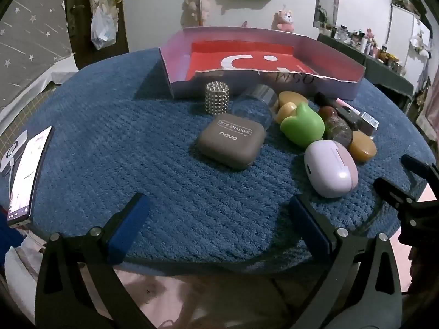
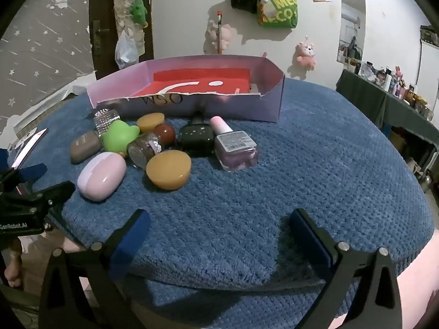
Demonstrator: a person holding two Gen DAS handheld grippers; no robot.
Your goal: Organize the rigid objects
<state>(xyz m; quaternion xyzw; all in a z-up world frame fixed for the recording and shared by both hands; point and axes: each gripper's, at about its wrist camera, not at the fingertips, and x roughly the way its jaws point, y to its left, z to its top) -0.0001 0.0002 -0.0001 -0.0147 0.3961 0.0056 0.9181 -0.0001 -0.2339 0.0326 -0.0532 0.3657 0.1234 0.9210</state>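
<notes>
Inside box (image 2: 270,101): only red liner (image 2: 203,81).

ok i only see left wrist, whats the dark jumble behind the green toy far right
observer: a black star-dotted bottle and a pink nail polish bottle, lying side by side.
operator: which way do the caps point
observer: both toward the purple box.
operator: right fingers holding anything
observer: no, the right gripper is wide open, with only blue mat between its fingers.
</notes>
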